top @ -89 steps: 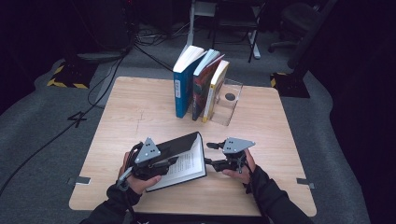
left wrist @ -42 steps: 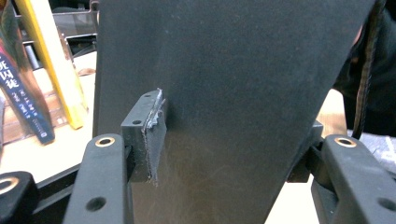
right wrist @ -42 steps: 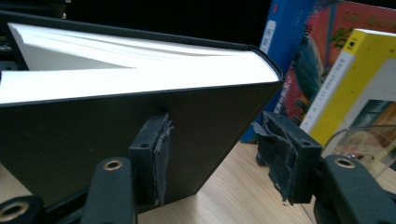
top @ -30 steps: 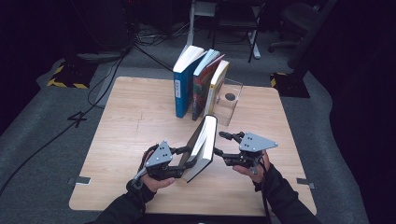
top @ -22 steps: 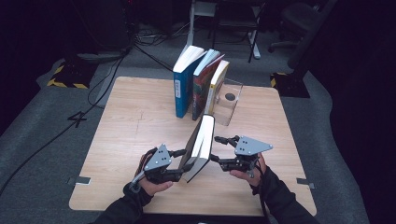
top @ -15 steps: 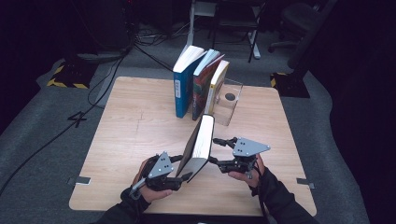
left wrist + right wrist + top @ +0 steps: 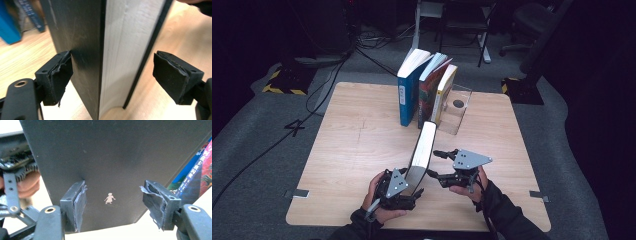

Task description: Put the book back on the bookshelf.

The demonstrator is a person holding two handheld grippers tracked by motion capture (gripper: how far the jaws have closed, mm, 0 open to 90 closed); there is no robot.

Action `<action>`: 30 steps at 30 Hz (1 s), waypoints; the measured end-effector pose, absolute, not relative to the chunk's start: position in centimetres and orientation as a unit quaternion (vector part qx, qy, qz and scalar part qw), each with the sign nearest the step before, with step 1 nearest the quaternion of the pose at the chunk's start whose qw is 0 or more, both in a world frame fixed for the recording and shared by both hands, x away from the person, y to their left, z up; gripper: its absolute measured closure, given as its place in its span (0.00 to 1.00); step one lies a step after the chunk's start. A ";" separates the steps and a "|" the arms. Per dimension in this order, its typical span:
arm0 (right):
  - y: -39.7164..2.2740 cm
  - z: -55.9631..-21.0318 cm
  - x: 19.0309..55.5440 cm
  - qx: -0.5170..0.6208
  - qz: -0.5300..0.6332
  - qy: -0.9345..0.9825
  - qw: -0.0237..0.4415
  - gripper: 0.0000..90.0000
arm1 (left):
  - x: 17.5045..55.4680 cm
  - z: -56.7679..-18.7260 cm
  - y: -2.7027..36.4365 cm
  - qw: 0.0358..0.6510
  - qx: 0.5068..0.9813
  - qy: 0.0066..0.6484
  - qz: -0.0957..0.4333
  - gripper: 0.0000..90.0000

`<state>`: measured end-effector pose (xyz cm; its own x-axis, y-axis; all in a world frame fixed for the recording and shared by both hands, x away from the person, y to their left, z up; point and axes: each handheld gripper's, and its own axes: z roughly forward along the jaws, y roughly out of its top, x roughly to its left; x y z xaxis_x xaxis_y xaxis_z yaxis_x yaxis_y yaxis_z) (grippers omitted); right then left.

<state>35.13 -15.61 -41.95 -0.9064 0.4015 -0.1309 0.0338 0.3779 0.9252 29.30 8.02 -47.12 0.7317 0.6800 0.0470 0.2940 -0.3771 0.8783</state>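
1. High view: a black book (image 7: 424, 152) stands on edge on the worktop (image 7: 352, 150), near its front, between both hands.
2. Left tool (image 7: 112, 75) straddles the book's near end; its jaws have just been opening and the right pad is clear, so it is released.
3. Right tool (image 7: 113, 206) faces the black cover, jaws apart, released.

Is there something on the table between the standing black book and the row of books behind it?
Nothing visible: only bare table lies between the black book and the row of books; the clear box stands off to the right.
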 end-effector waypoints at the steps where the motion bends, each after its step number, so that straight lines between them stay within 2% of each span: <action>1: -15.5 -42.0 35.2 0.135 0.542 0.812 0.171 0.39 | 29.4 -47.2 7.9 0.470 0.799 0.310 0.211 0.19; 5: -15.0 -42.0 35.2 0.138 0.542 0.810 0.174 0.36 | 29.8 -47.4 7.6 0.470 0.789 0.328 0.222 0.20; 12: -14.3 -42.5 35.6 0.146 0.532 0.814 0.184 0.31 | 30.5 -47.6 7.7 0.479 0.775 0.347 0.222 0.28; 16: -14.6 -42.3 35.7 0.143 0.523 0.820 0.185 0.34 | 30.6 -47.6 7.6 0.484 0.774 0.342 0.225 0.27; 24: -16.7 -41.8 35.9 0.151 0.518 0.818 0.199 0.34 | 30.8 -47.4 8.1 0.483 0.777 0.337 0.222 0.29; 30: -19.1 -42.0 36.9 0.169 0.507 0.820 0.205 0.34 | 31.5 -46.2 9.3 0.501 0.769 0.327 0.224 0.35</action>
